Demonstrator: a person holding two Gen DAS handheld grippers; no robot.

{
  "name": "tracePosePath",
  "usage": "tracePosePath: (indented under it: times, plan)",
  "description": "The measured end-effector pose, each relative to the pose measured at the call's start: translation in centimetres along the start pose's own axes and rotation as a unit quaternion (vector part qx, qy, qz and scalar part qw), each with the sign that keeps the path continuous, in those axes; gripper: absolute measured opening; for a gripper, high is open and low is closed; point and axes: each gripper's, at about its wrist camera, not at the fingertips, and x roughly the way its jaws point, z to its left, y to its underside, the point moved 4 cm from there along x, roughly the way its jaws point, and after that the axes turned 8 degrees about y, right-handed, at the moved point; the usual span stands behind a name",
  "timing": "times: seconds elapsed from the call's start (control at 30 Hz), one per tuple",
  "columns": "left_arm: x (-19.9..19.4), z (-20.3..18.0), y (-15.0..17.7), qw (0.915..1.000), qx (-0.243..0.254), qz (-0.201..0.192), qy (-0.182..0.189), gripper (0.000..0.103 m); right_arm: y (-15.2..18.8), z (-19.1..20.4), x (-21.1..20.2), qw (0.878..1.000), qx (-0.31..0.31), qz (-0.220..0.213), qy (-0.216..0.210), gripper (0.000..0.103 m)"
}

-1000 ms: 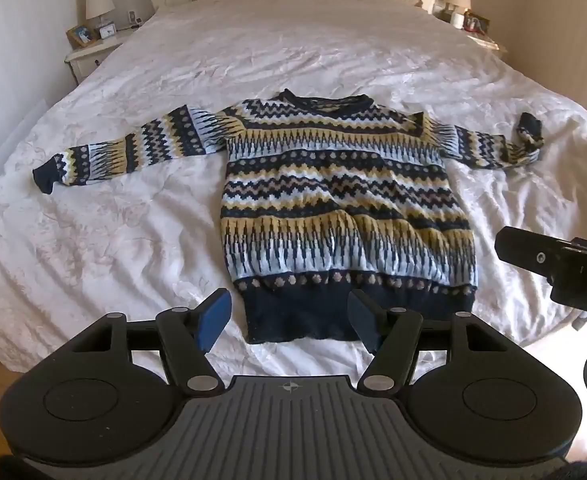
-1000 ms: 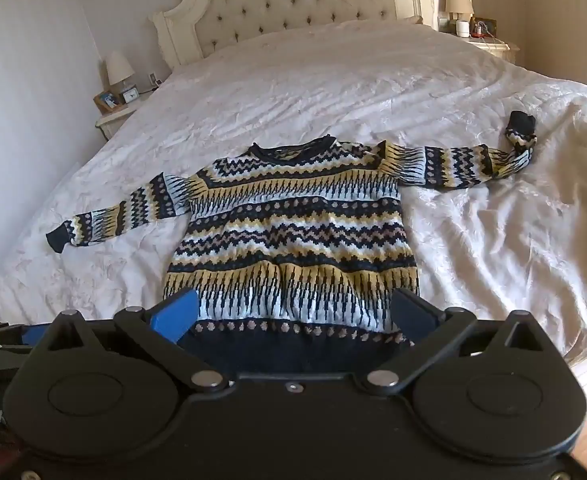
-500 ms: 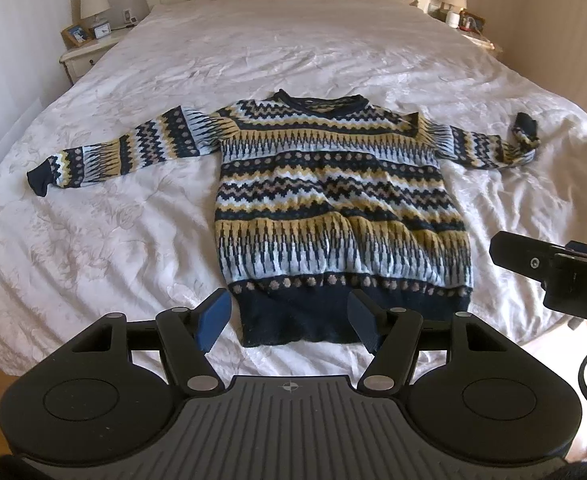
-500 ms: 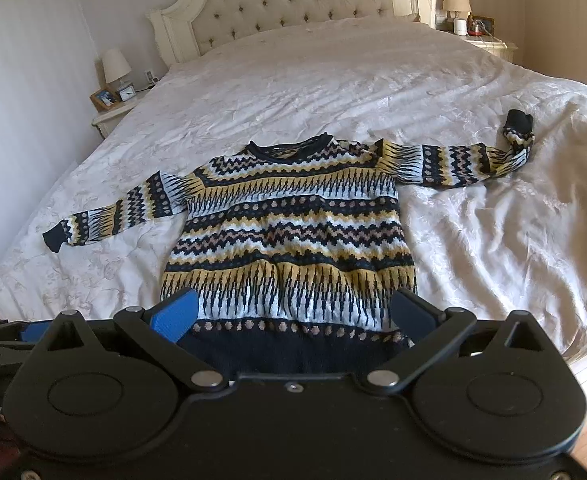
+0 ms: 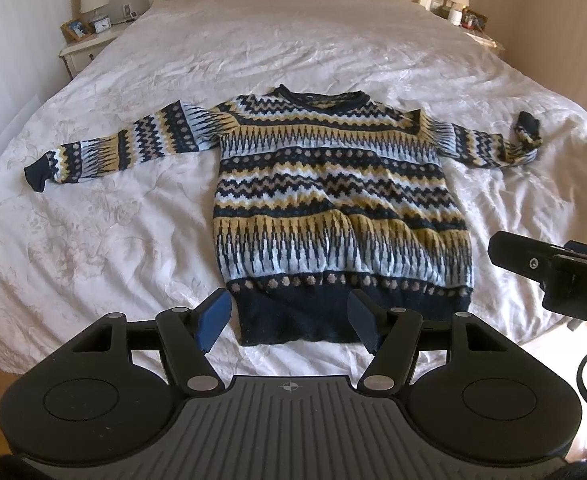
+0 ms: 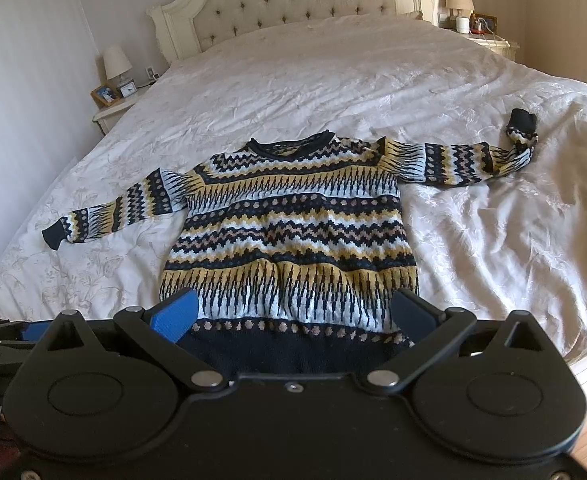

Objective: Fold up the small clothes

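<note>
Knitted zigzag-striped sweater (image 5: pixel 333 200) lies flat on rumpled bedspread (image 5: pixel 93 240); left gripper (image 5: pixel 289 320) and right gripper (image 6: pixel 293 314) gape empty.

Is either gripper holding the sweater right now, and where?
Nothing is held. Left gripper and right gripper are open above the sweater hem.

We see a knitted, matt navy, yellow and white patterned wool sweater (image 5: pixel 337 208) on a crinkled white cloth bedspread (image 5: pixel 133 240), before matt black plastic grippers.
</note>
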Motion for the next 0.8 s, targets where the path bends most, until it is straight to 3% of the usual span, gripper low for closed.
tracePosePath:
  times: [0.8]
  plan:
    - [1.2,-0.2,-0.2,0.9999,-0.001,0.011,0.001,0.063,-0.2,-0.3,0.4,1.0,0.001,0.002,0.001,0.102]
